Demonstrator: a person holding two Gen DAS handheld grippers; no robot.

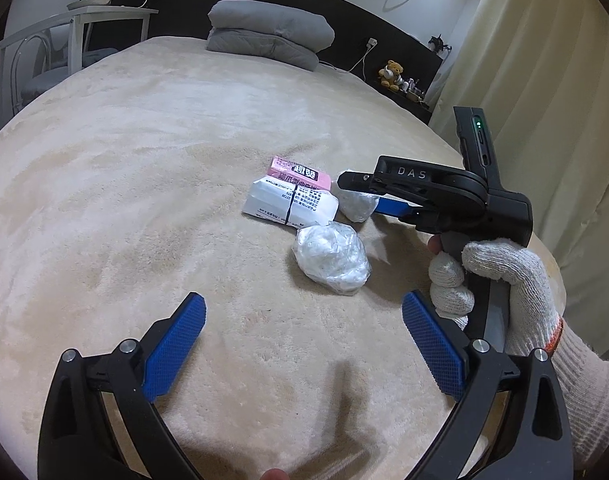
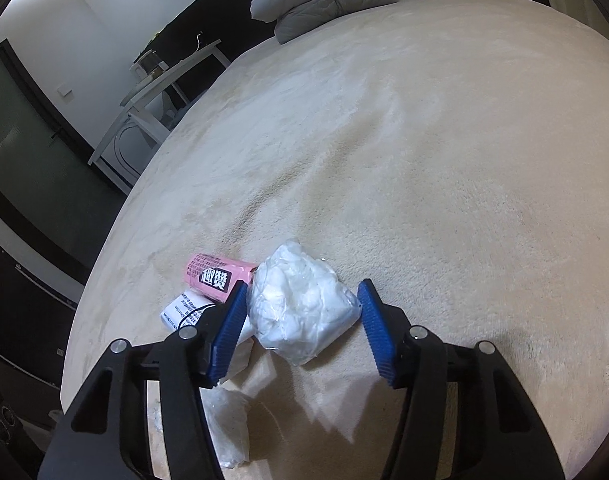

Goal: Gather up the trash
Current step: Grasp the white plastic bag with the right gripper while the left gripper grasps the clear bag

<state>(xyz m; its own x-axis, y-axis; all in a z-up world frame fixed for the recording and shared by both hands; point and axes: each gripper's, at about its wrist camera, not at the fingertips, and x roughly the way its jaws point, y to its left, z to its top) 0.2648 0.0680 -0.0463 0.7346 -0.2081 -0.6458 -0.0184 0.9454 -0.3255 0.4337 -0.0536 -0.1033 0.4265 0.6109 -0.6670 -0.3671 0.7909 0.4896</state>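
On the cream, plush-covered bed (image 1: 144, 184) a small heap of rubbish lies together: a pink printed packet (image 2: 214, 278) touching a white printed packet (image 1: 288, 204), and two crumpled wads of clear plastic film. The far wad (image 2: 300, 312) sits right between the blue ribbed pads of the right hand-held gripper (image 2: 302, 326); the left pad looks pressed against its side and the right pad meets its far corner, though whether the squeeze is firm I cannot tell. Its longer side runs roughly along the fingers, away from the wrist, so the closing goes across its narrow width. The near wad (image 1: 330, 258), rounder and glossy, lies on the bed just ahead and a little right of the left hand-held gripper (image 1: 304, 344), whose jaws stand wide apart with nothing but blanket between them; that is the nearer tool for it. A gloved hand (image 1: 488, 280) in white knit holds the right tool's handle. Both wads look light, springy and slippery, likely to bulge or slide out under pressure, while the packets are flatter with firmer edges. A folded grey quilt (image 1: 268, 32) rests well beyond, at the head of the bed.
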